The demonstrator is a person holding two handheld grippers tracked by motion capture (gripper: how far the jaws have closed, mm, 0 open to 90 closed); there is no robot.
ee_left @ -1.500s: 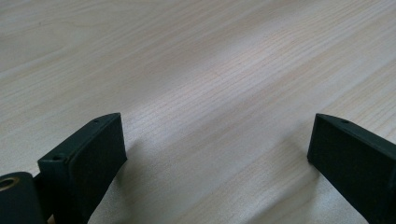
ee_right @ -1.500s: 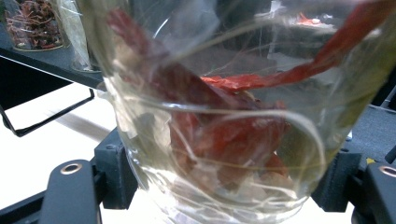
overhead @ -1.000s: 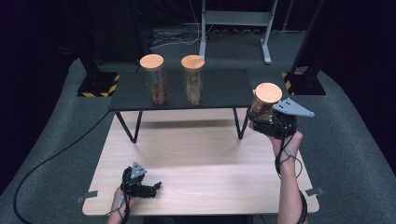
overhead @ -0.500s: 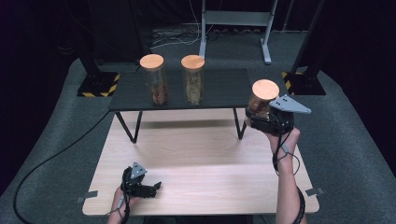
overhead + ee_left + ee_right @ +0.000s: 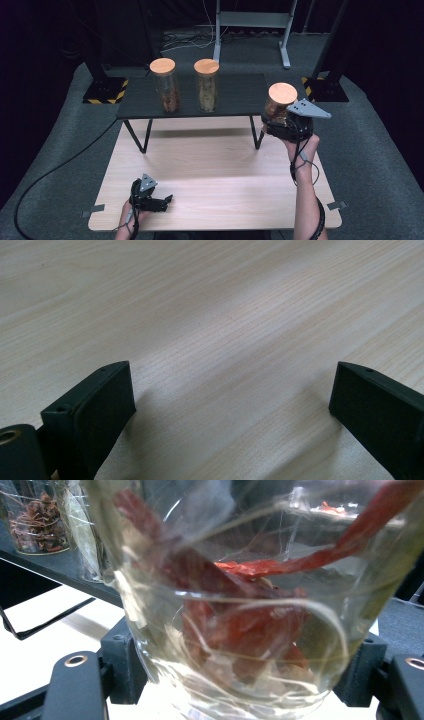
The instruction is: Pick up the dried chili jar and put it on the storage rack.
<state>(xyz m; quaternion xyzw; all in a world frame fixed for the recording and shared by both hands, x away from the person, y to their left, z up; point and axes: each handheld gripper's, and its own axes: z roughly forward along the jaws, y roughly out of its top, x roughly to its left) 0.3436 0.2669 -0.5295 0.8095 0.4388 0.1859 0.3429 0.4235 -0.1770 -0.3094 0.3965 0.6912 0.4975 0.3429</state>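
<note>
Fingers [image 5: 372, 672] of the right gripper [image 5: 280, 120] are clenched on a glass jar [image 5: 278, 107], one on each side of its lower wall, as the right gripper view shows. Its contents are red dried chilli pieces [image 5: 240, 610], and a round orange-brown lid [image 5: 282, 93] closes the top. In the high view the jar is held upright in the air just off the right end of the black raised shelf [image 5: 240, 95], above the far right corner of the tabletop [image 5: 225, 175]; it touches neither surface. Two more lidded jars stand on the shelf: one with reddish-brown contents [image 5: 165, 85] towards the left end, one with pale contents [image 5: 206, 85] near the middle, close together but apart. Fingers [image 5: 97, 410] of the left gripper [image 5: 157, 202] are released and stand wide with nothing between them, low over the bare wood near the front left corner of the tabletop. The person's left hand [image 5: 132, 215] holds that gripper by the front edge.
</note>
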